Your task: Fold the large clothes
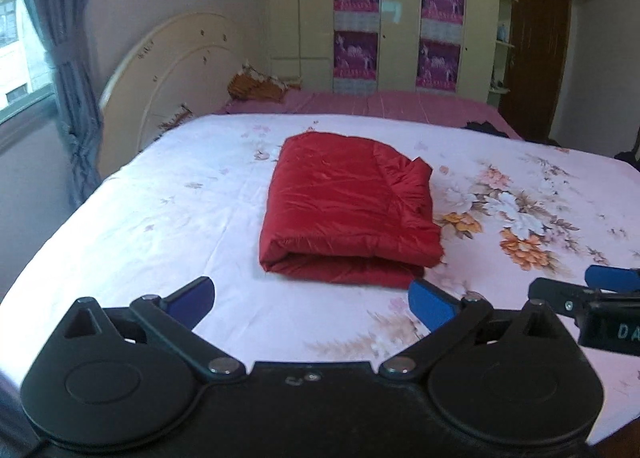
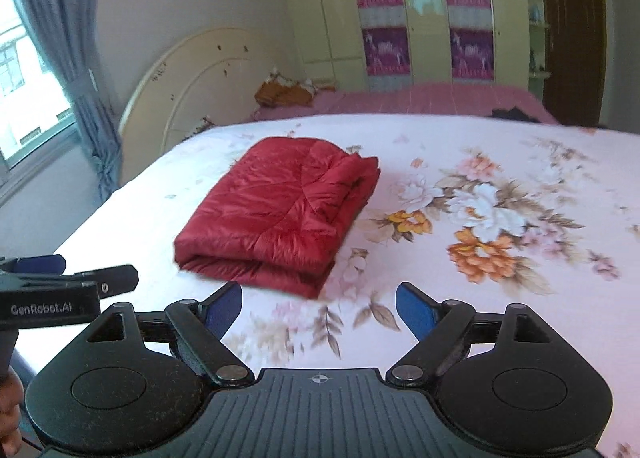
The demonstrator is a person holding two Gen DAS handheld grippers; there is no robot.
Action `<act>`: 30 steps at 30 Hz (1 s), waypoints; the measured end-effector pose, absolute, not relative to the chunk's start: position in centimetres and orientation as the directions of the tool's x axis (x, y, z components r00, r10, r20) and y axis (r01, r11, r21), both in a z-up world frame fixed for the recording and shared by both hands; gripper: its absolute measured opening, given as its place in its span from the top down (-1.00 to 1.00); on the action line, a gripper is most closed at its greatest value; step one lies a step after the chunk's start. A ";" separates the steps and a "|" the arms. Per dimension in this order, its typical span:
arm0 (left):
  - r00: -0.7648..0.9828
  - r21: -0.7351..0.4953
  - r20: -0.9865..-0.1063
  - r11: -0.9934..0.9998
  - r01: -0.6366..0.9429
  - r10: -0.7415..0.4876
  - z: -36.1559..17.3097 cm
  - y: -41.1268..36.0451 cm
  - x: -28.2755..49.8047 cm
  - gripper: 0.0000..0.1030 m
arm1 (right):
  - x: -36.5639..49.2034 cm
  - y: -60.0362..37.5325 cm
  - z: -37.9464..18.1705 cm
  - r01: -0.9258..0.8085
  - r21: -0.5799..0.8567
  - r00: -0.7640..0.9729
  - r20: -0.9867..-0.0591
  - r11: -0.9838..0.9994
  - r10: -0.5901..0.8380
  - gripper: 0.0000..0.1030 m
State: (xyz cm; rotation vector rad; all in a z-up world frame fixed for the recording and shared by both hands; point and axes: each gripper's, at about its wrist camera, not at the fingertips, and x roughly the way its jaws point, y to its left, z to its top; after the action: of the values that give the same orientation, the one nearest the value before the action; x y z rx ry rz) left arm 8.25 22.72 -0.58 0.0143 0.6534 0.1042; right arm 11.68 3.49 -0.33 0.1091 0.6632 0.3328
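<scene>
And there it sits: the shiny red quilted padded garment (image 1: 348,214), folded into a thick rectangular bundle, lying flat in the middle of the bed with its rounded fold edge facing the cameras and a rumpled flap of layers showing on its right side. Nothing touches it. Under it is the white bedsheet printed with orange, white and pink flowers (image 1: 520,218), smooth on the left, busy with blossoms to the right of the bundle.

The left gripper (image 1: 312,300) hangs just short of the bundle's near edge, its blue pads (image 1: 430,304) spread wide with only sheet between them, holding nothing. The right gripper (image 2: 319,308) is beside it, jaws likewise apart and empty, the bundle ahead and to its left. Each gripper shows at the edge of the other's view, so the two are side by side.

No containers in sight on the bed. Further back, a pink striped cover (image 1: 400,104) runs across the far part of the bed, with an orange-and-white crumpled cloth (image 1: 260,86) at its left end and something dark at its right, too small to name. A cream arched headboard (image 1: 172,82) stands to the left, beside a tied blue-grey curtain (image 1: 68,70) and a window (image 1: 20,38). On the back wall, a pale green wardrobe (image 1: 400,18) carries four purple pictures, and a dark brown wooden door (image 1: 538,58) stands at the right.
</scene>
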 end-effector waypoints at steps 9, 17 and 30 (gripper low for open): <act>0.808 0.031 -0.584 0.996 -0.081 0.084 1.8 21.0 1.4 -0.99 | 2.3 2.7 3.6 -0.258 0.103 0.837 -0.473 0.961 0.275 -0.96; 0.822 0.048 -0.556 0.992 -0.116 0.123 2.6 20.9 -1.3 -0.99 | -0.9 2.4 4.2 -0.259 0.115 0.851 -0.442 0.959 0.282 -0.97; 0.829 0.038 -0.544 0.991 -0.131 0.131 3.3 21.7 -3.2 -0.99 | -2.6 2.4 4.7 -0.244 0.127 0.862 -0.426 0.962 0.275 -0.97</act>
State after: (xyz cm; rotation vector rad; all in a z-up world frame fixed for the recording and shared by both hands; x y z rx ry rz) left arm -3.20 21.70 3.33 -0.0009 0.5768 0.1388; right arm -2.59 2.35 4.68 0.0692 0.4568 0.2721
